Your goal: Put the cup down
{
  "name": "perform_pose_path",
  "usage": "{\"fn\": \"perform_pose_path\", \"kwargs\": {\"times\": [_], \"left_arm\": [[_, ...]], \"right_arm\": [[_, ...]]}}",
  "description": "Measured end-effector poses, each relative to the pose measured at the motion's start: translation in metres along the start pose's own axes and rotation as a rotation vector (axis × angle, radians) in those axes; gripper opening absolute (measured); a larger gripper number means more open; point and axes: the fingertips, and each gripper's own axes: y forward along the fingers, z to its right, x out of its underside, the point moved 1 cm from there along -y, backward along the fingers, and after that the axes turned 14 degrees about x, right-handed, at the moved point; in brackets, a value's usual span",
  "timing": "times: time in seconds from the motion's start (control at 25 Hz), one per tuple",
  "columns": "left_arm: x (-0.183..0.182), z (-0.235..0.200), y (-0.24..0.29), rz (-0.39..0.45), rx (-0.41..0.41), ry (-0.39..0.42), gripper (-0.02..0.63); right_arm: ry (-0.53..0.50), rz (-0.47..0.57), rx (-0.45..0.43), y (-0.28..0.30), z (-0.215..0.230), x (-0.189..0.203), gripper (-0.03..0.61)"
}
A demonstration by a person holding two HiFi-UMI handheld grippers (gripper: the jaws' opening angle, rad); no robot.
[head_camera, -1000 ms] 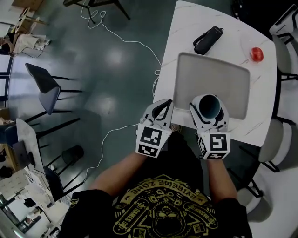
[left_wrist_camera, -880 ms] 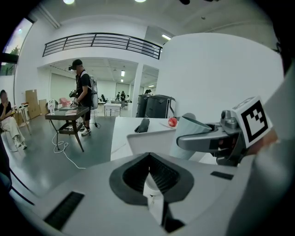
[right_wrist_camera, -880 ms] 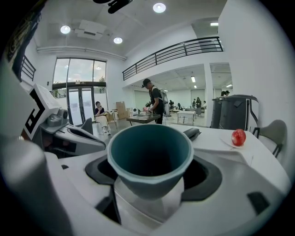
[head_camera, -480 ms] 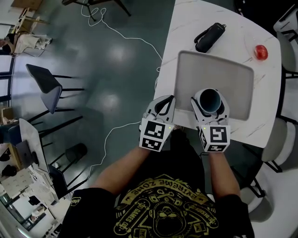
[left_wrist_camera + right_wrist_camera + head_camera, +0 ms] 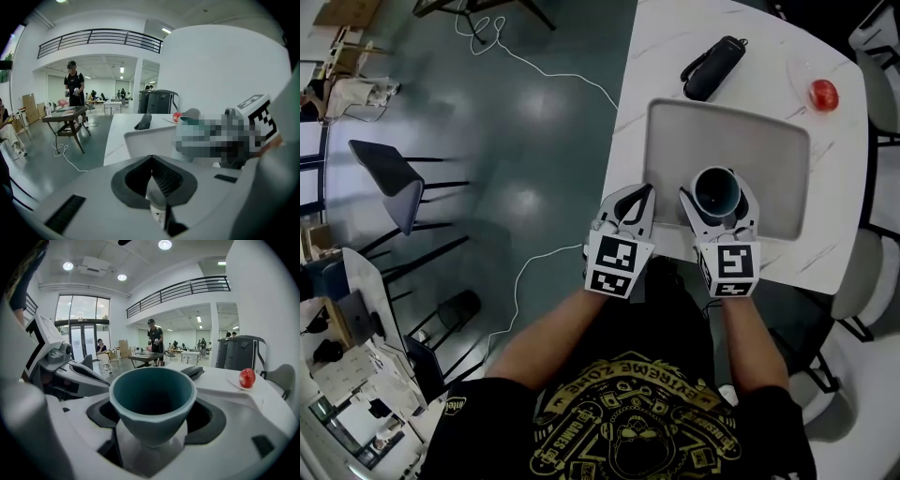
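A teal cup stands upright between the jaws of my right gripper, which is shut on it. The cup hangs over the near edge of a grey tray on the white table. My left gripper is beside it at the table's near left edge, shut with nothing between its jaws. In the left gripper view the cup and right gripper sit at the right, partly under a mosaic patch.
A black case lies behind the tray. A red apple rests on a plate at the far right. Chairs and a white cable occupy the floor on the left.
Both grippers moved slightly forward, carrying the cup further over the tray's near edge. Their states are unchanged.
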Motion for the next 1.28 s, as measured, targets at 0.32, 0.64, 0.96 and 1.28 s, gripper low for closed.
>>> {"fn": "perform_pose_path", "kwargs": {"times": [0.32,0.64,0.96,1.28], "left_arm": [[0.000,0.002,0.005,0.001,-0.009,-0.010,0.011],[-0.006,0.003,0.000,0.017,-0.015,-0.006,0.011],[-0.020,0.010,-0.015,0.047,-0.010,0.017,0.011],[-0.027,0.018,-0.036,0.090,0.000,0.041,0.011]], "right_arm": [[-0.051,0.023,-0.011,0.000,-0.007,0.000,0.382],[-0.048,0.007,-0.041,0.001,-0.008,0.003,0.384],[-0.012,-0.013,-0.035,-0.009,-0.002,-0.001,0.423],[0.007,-0.010,0.020,-0.037,0.002,-0.004,0.423]]}}
